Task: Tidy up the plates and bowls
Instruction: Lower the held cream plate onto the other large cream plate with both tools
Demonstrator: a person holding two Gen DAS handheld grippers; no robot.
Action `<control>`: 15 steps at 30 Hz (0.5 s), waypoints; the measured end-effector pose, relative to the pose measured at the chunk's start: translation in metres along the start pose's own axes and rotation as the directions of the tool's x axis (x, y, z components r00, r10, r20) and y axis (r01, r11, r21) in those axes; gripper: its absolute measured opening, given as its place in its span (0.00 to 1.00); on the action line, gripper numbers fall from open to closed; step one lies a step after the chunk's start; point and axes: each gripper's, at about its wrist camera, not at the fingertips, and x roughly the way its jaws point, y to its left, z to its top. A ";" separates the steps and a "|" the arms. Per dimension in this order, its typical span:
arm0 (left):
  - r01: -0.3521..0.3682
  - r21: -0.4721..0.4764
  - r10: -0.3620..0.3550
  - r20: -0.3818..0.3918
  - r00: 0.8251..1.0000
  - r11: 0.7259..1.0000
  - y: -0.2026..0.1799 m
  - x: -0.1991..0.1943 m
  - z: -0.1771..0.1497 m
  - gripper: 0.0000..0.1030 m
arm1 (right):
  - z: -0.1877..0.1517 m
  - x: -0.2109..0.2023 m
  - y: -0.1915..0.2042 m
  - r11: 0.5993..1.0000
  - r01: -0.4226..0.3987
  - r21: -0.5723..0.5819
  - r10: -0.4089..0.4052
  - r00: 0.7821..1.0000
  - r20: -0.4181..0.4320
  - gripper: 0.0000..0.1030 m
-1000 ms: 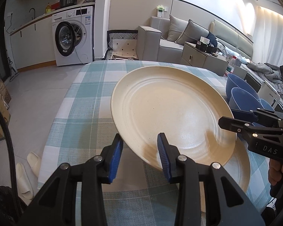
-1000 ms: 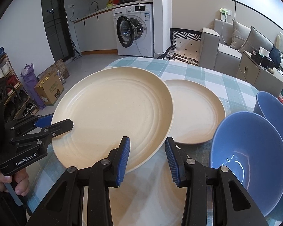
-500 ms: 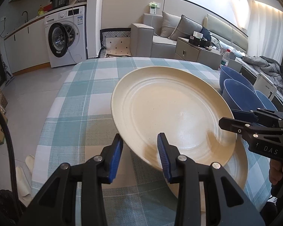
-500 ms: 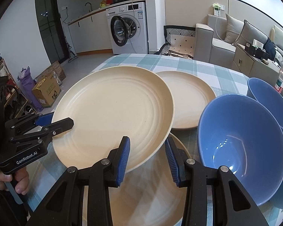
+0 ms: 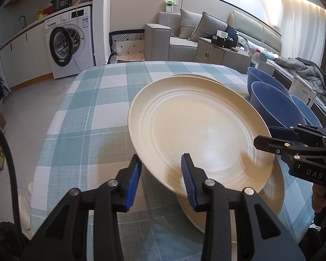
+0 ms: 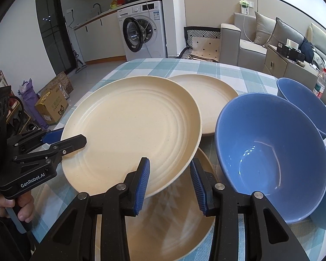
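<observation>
Because both grippers, left gripper (image 5: 160, 174) and right gripper (image 6: 169, 178), clench opposite rims, I carry the cream plate (image 6: 130, 128) level above the lower-frame plate (image 6: 169, 228).

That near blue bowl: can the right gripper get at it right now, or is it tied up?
Probably not yet. The right gripper is shut on the raised plate's rim, sharing it with the left gripper. The near blue bowl sits just beside it, with nothing between, so it looks reachable once the plate is set down.
</observation>
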 end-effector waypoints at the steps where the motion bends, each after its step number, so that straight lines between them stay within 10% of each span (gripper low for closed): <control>1: 0.000 0.003 0.000 -0.001 1.000 1.000 -0.001 0.000 0.000 0.35 | 0.000 0.000 -0.001 1.000 0.000 0.002 0.000 1.000 -0.001 0.39; 15: -0.002 0.053 0.003 -0.018 1.000 0.999 -0.012 -0.001 -0.005 0.35 | -0.018 -0.010 -0.008 1.000 0.009 0.019 -0.009 1.000 -0.006 0.39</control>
